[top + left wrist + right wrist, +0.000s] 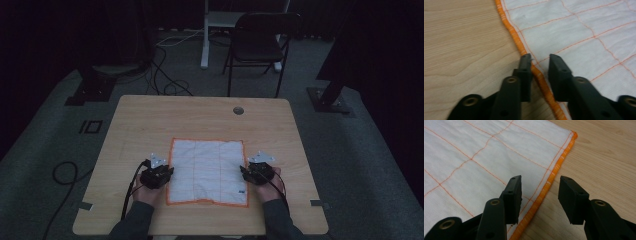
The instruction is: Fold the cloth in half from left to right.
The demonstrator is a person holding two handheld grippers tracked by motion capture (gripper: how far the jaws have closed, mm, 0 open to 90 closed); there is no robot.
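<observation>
Your white cloth (207, 172) with its orange border lies spread flat on the wooden tabletop (150, 120), nearer your edge than the far one, crossed by thin orange grid lines.

Your left hand-held gripper (167, 171) sits at the cloth's left edge, about halfway along it. In the left gripper view its jaws straddle the orange hem (539, 75): one jaw is over the bare wood just beside the hem, the other over the white fabric. A narrow gap remains between them with the hem running through it, and the pads do not press on the fabric, so this hand-held gripper is released, though its jaws stand fairly close together.

Your right hand-held gripper (246, 172) sits at the cloth's right edge, level with the left one. In the right gripper view its jaws stand clearly apart, one over the white fabric and one over the wood, with the orange hem (549, 182) passing between them, untouched. It grasps nothing.

Beyond the tabletop a black chair (257, 42) stands on the grey floor, and cables (167, 75) trail across it.
</observation>
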